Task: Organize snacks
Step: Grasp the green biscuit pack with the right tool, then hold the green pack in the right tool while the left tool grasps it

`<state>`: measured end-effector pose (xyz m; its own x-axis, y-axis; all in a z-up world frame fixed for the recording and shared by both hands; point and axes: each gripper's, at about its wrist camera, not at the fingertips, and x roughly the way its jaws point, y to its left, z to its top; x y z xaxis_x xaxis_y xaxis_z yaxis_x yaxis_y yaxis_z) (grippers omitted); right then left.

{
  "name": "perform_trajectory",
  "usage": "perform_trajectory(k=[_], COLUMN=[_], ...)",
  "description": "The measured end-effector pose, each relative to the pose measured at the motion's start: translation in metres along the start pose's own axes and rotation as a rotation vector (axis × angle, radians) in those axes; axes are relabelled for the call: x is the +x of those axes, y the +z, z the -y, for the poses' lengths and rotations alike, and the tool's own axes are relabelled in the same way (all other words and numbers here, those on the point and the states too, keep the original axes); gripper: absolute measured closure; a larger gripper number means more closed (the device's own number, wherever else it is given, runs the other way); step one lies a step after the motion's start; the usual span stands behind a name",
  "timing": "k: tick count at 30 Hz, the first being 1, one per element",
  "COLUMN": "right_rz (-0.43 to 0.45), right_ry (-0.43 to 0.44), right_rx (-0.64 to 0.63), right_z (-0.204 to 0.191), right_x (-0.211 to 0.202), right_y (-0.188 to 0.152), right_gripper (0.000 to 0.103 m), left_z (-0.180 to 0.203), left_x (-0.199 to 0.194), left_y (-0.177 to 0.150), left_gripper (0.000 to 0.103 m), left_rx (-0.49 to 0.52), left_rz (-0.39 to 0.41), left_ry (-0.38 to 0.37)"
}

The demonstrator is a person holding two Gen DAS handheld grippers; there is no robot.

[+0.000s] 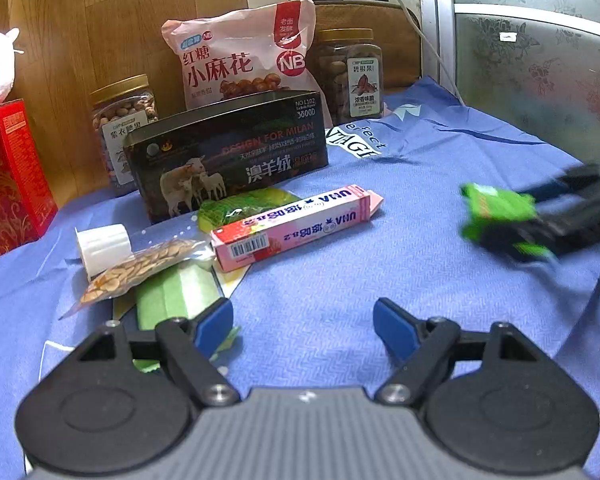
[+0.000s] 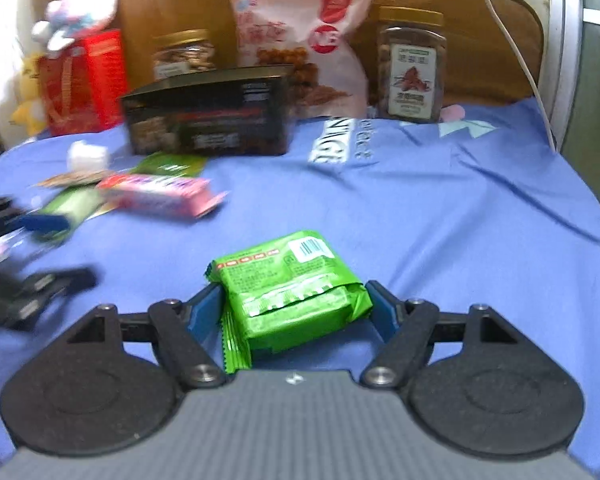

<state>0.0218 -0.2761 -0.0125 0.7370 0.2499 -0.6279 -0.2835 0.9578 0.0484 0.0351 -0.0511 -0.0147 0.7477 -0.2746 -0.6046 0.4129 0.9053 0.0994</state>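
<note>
My right gripper (image 2: 296, 304) is shut on a green snack packet (image 2: 288, 288) and holds it over the blue cloth; it also shows blurred at the right of the left wrist view (image 1: 496, 216). My left gripper (image 1: 304, 326) is open and empty, low over the cloth. Just ahead of its left finger lie a green wafer pack (image 1: 172, 296), a clear bag of seeds (image 1: 140, 268), a pink candy box (image 1: 296, 226), a green bag (image 1: 244, 206) and a white cap (image 1: 102, 246). The black open box (image 1: 228, 152) stands behind them.
Along the back stand two nut jars (image 1: 124, 128) (image 1: 350, 72), a pink bag of twists (image 1: 244, 56) and a red box (image 1: 8, 180). Plush toys (image 2: 80, 12) sit on the red box. A blue cloth (image 1: 420, 200) covers the table.
</note>
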Motion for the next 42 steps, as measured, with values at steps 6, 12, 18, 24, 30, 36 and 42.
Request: perform_trajectory(k=[6,12,18,24,30,36,42], right_rz=[0.027,0.065,0.138,0.136,0.084,0.096,0.133], right_ry=[0.143,0.210,0.275,0.298,0.324,0.294,0.225], right_rx=[-0.060,-0.231,-0.292,-0.218,-0.157,-0.205,-0.262], right_z=[-0.065,-0.130,-0.158,-0.140,-0.134,-0.143,-0.141], right_x=[-0.014,-0.001,0.002,-0.007,-0.018,-0.009,-0.005], right_y=[-0.021,-0.017,-0.012,-0.015,-0.040,-0.037,-0.032], right_gripper=[0.024,0.018,0.008,0.006,0.018,0.039,0.040], left_z=[-0.005,-0.025,-0.069,-0.079,-0.054,-0.044,-0.054], left_x=[-0.008,-0.050,-0.082,-0.094,-0.075,-0.065,-0.077], left_y=[0.000,-0.012,-0.036,-0.039,-0.036,-0.037,-0.036], left_gripper=[0.023,0.022,0.022,0.022,0.039,0.046,0.038], left_rx=[-0.031,-0.091,-0.257,-0.298,-0.250,-0.281,-0.318], left_rz=[0.001,0.025,0.026,0.025,-0.036,-0.091,-0.062], left_ry=[-0.007,0.034,0.052,-0.064,-0.232,-0.280,-0.339])
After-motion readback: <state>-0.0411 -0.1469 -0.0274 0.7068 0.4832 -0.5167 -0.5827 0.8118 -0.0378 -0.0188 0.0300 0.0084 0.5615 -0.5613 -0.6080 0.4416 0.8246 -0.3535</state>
